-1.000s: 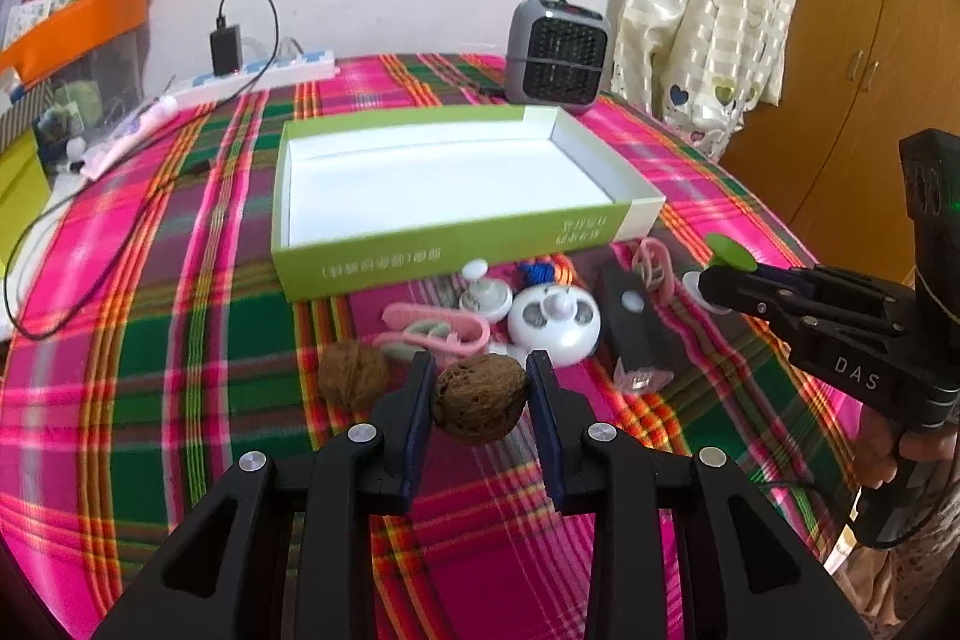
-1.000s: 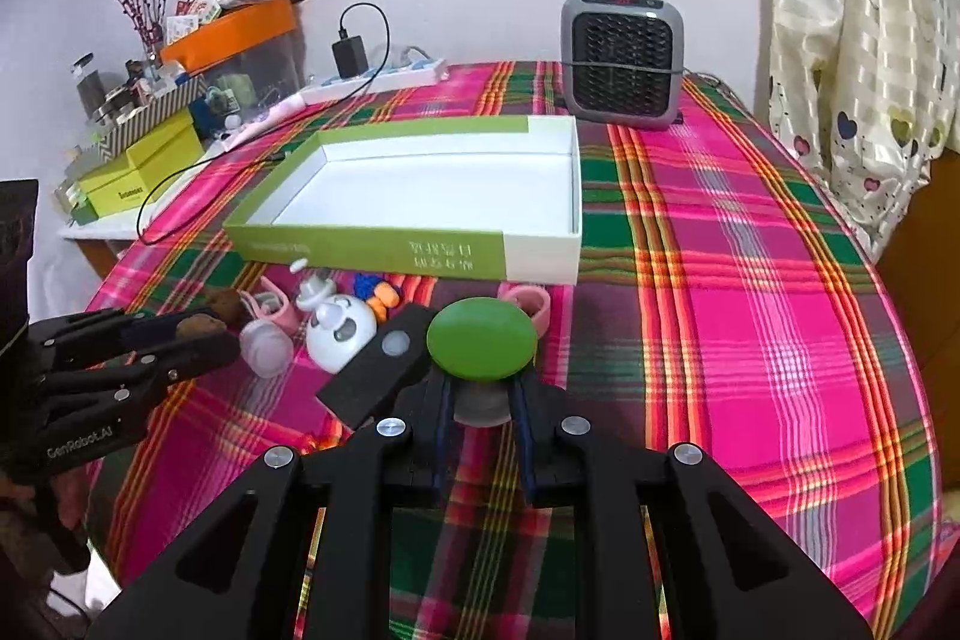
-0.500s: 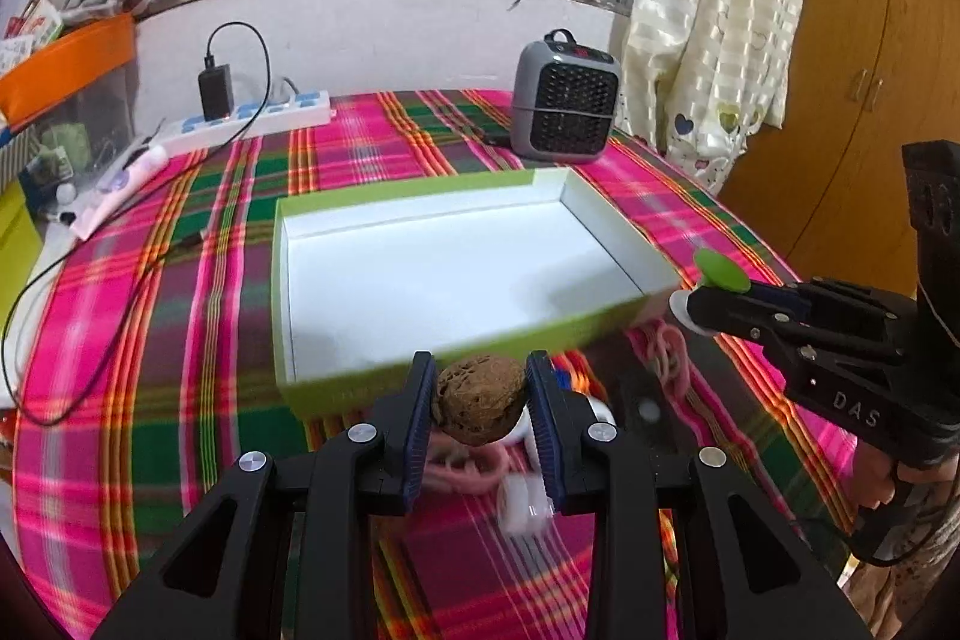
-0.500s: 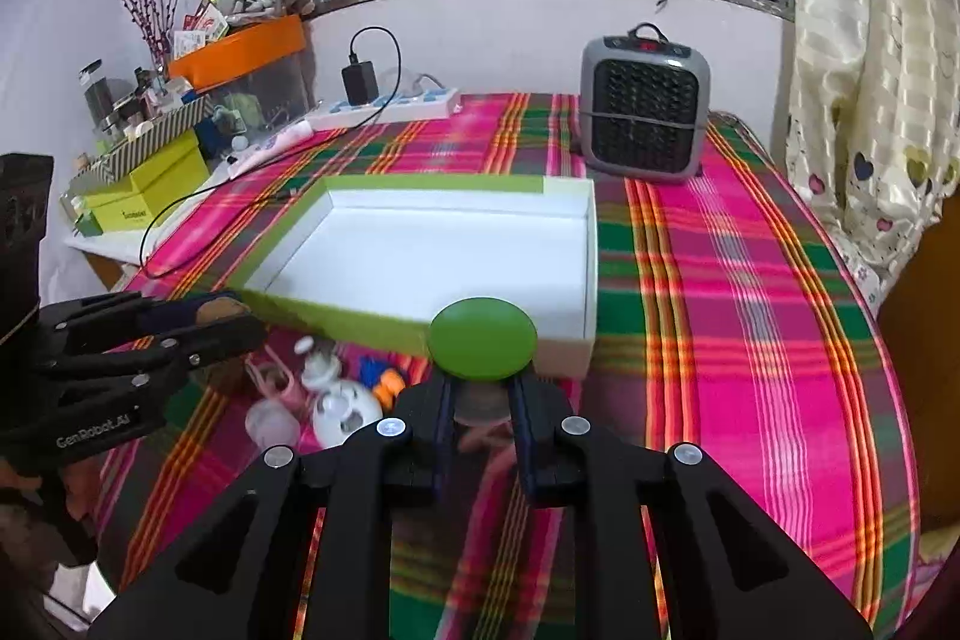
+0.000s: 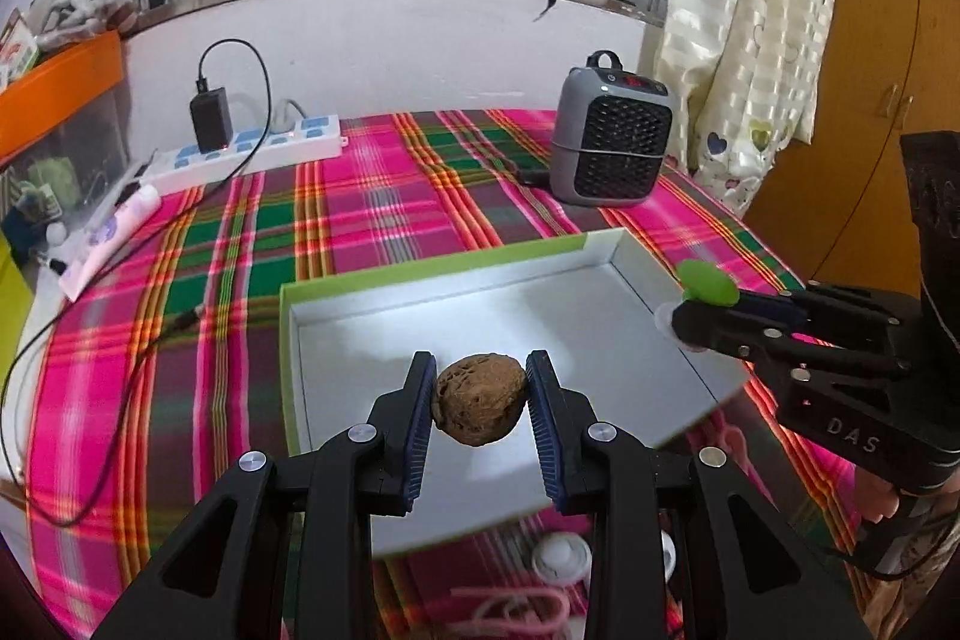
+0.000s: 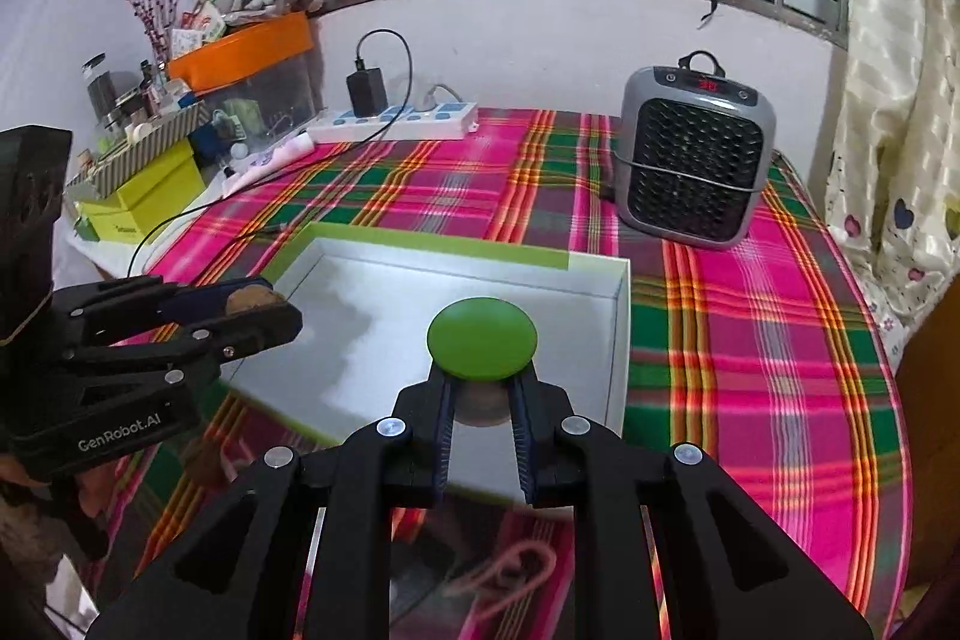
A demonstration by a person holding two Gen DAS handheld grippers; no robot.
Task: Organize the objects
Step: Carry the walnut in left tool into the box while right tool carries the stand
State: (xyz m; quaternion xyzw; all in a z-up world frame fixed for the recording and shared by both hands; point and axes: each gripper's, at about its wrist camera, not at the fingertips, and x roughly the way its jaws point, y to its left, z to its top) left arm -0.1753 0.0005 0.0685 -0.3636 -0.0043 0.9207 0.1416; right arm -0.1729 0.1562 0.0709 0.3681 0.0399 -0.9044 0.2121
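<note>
Over the box (image 5: 612, 274) on the table, the left gripper (image 5: 479, 403) squeezes a brown nut (image 5: 479, 405) between its fingers, and beside it the right gripper (image 6: 480, 403) pinches a green-topped knob (image 6: 482, 337) above the box's right side.

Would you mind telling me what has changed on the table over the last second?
Both grippers carried their loads forward from the pile of small items to above the open box. The left gripper brought the walnut; the right gripper brought the green-capped piece. Nothing was taken or let go. The box, heater and power strip stayed put.
</note>
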